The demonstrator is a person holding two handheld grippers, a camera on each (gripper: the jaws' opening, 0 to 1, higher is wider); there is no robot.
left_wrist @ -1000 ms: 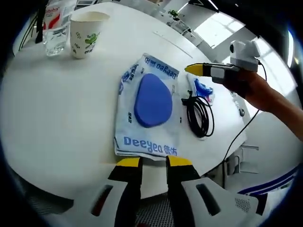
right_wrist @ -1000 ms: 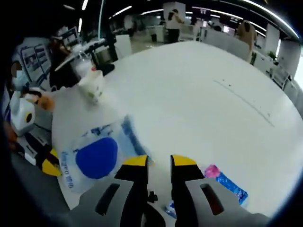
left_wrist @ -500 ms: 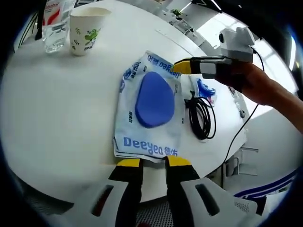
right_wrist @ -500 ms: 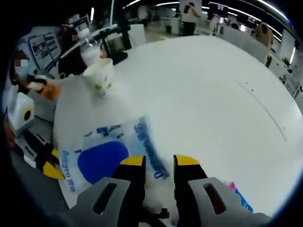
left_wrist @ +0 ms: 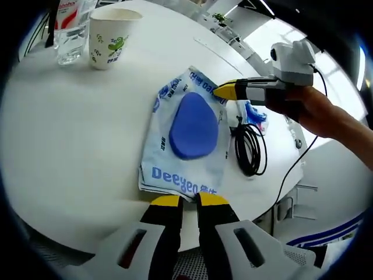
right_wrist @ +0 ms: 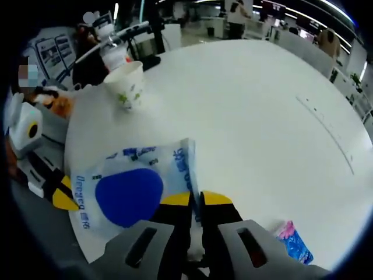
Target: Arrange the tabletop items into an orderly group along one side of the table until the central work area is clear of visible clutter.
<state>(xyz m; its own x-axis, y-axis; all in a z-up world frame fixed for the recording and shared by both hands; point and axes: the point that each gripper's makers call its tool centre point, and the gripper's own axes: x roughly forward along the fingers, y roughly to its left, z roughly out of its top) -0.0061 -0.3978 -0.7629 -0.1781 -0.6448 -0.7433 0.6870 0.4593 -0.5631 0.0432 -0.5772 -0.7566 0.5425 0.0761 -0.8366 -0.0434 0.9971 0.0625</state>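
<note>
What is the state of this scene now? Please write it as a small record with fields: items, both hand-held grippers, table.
packet: white and blue wipes packet, flat on the table
left hand-held gripper: jaws nearly closed at the packet's near edge
right hand-held gripper: jaws nearly closed at the packet's opposite edge
cup: paper cup, upright, beside a water bottle
cable: black coiled cable, beside the packet
wrapper: blue wrapper, near the table edge
table: white round table

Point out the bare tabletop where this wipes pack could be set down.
Bare white table spreads wide beyond the wipes pack, and between the pack and the paper cup. It is crowded on the pack's other side: black cable, blue wrapper and the right gripper sit close together near the table edge.
</note>
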